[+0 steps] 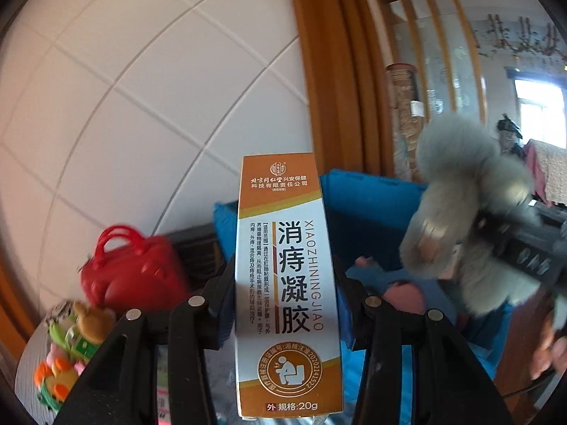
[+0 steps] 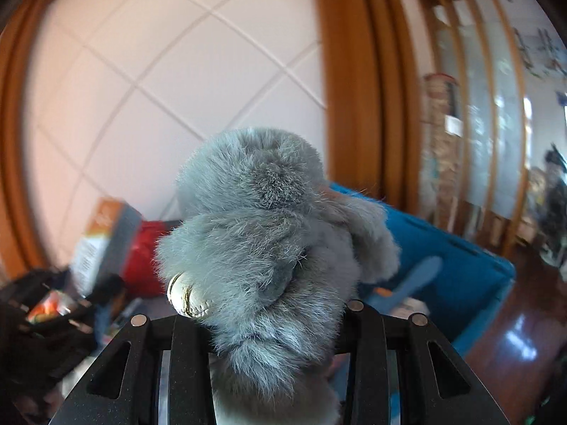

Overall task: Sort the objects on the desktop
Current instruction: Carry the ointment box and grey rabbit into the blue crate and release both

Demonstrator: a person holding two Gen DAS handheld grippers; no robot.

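My left gripper [image 1: 287,301] is shut on an orange and white medicine box [image 1: 287,283] with Chinese print, held upright in the air. My right gripper [image 2: 280,313] is shut on a grey furry plush toy [image 2: 269,233] with a small gold bell. The plush also shows in the left wrist view [image 1: 467,219], at the right, above the blue fabric bin [image 1: 375,219]. The medicine box shows blurred at the left of the right wrist view [image 2: 102,244]. The bin sits behind and to the right of both held things [image 2: 460,258].
A red toy handbag [image 1: 131,269] stands at the left, by the white tiled wall. A small pile of colourful toys with a brown bear [image 1: 71,347] lies at the lower left. A blue spoon-like thing [image 2: 414,283] rests in the bin. Wooden door frame and floor lie to the right.
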